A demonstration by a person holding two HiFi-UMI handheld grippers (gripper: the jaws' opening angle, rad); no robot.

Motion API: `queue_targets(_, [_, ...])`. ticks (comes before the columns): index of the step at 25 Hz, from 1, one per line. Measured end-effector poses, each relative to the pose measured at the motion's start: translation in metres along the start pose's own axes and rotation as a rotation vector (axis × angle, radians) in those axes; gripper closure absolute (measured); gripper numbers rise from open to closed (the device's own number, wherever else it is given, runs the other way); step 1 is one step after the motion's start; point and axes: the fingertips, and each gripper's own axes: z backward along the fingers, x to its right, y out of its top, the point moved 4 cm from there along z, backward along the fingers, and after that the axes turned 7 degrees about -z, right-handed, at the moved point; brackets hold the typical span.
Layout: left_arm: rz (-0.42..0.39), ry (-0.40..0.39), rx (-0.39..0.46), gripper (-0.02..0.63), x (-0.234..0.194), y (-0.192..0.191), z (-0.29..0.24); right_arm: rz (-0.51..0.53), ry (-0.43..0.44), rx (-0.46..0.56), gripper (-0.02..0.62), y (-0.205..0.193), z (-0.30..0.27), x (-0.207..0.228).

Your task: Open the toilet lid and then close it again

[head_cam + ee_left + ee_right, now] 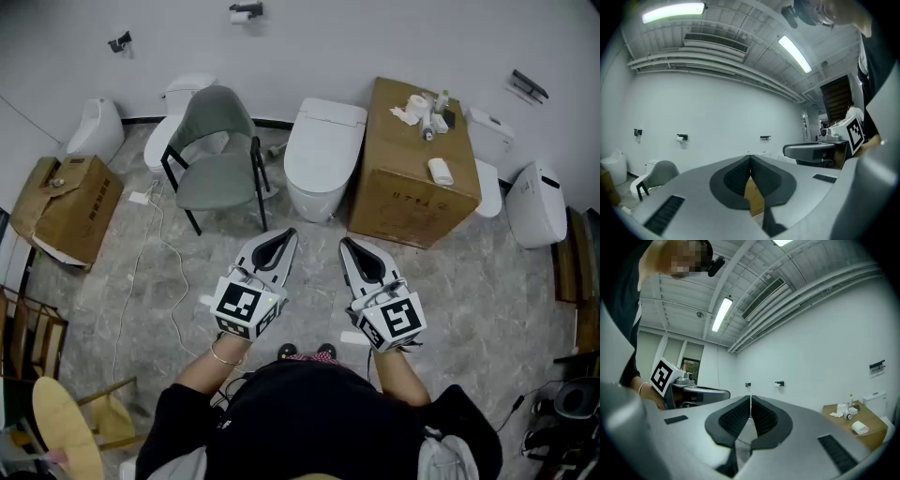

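Head view only: the toilet [323, 155] sits ahead, lid [325, 141] down, between a grey chair [217, 155] and a cardboard box [412, 183]. The left gripper [287, 233] view shows its fingers [733, 178] pressed tip to tip, empty. The right gripper [344, 243] has its 2 fingers [765, 417] together too; the pale patch beneath is possibly the toilet.

In my head view, a grey-green chair [217, 150] stands upper left of centre. A tall cardboard box [412, 192] stands at upper right, with paper rolls [417, 103] on top. An open cardboard carton [73, 202] lies at left. A paper-roll holder [246, 11] is fixed to the wall, top centre.
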Motion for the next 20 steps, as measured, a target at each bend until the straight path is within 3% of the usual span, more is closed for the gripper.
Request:
queue_targets(11, [-0.001,-0.036,-0.008,0.601,0.016,0.001,-0.006,-0.016,-0.012,0.018,0.571,0.003,0.016,0.005])
queue_targets(20, [-0.001,-0.066,-0.008,0.602,0.025,0.003,-0.02,-0.065,0.032,0.05,0.571,0.002,0.024,0.011])
